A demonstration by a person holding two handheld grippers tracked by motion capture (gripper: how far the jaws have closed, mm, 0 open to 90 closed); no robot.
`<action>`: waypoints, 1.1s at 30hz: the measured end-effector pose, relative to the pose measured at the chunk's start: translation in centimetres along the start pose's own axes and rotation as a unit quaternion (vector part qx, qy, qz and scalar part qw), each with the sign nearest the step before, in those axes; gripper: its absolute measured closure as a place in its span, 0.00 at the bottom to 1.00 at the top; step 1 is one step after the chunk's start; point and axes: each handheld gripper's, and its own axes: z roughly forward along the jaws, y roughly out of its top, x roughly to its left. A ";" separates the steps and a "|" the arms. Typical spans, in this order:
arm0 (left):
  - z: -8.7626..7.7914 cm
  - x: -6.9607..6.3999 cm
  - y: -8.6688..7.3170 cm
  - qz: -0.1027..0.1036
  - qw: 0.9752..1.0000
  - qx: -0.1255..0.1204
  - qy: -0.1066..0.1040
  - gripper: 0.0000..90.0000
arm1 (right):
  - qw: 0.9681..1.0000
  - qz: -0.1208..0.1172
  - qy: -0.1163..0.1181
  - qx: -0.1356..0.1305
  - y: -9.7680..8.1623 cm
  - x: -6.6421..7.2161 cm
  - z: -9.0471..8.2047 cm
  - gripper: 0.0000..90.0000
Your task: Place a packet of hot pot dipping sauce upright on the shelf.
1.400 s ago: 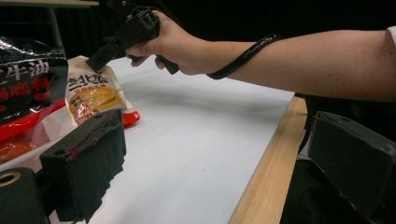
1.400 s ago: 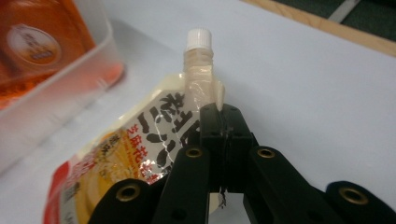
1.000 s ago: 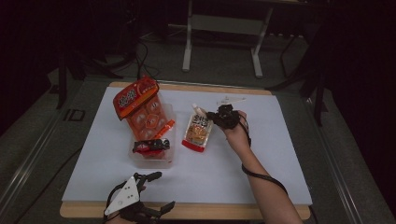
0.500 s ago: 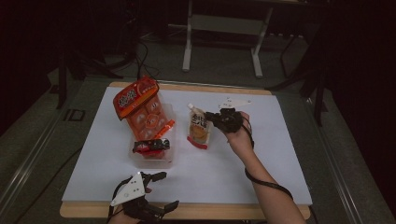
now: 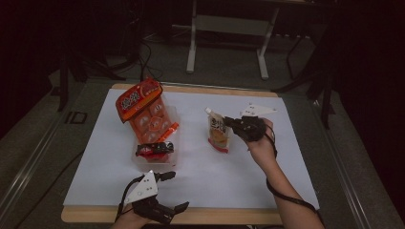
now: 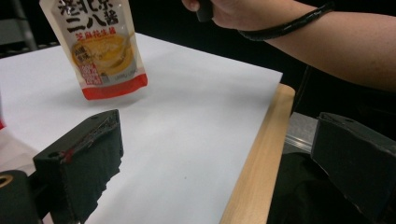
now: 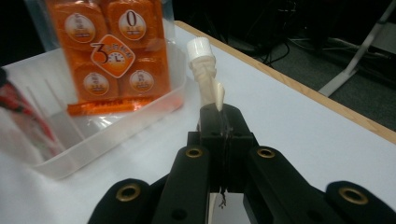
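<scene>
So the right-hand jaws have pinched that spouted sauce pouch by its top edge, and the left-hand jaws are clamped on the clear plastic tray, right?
Not quite. The right gripper does pinch the sauce pouch at its top edge. But the left gripper holds nothing: the left gripper view shows its jaws standing wide apart over the table's front edge, and the high view shows it short of the clear tray.

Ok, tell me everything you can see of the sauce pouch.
The sauce pouch is a soft, glossy spouted bag, white with black characters, a yellow food picture and a red bottom band. A white screw cap tops its spout. The right hand-held gripper is shut on its upper edge just below the spout, holding it about upright over the white sheet, right of the clear tray.
</scene>
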 end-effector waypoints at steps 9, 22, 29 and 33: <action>0.3 0.3 1.0 0.003 1.000 -0.005 -0.028 0.03 | 1.000 -0.018 0.014 -0.015 -0.1 1.7 -3.5 0.99; 0.6 1.7 3.1 0.009 1.000 -0.012 -0.024 0.08 | 0.996 -0.051 0.059 -0.043 -0.2 4.9 -8.5 0.99; 1.2 2.1 4.1 0.024 0.999 -0.015 -0.028 0.17 | 0.994 -0.053 0.081 -0.057 -0.5 6.1 -10.1 0.99; 1.5 2.4 5.1 0.039 0.999 -0.023 -0.024 0.22 | 0.991 -0.054 0.099 -0.067 -0.4 7.0 -11.3 0.99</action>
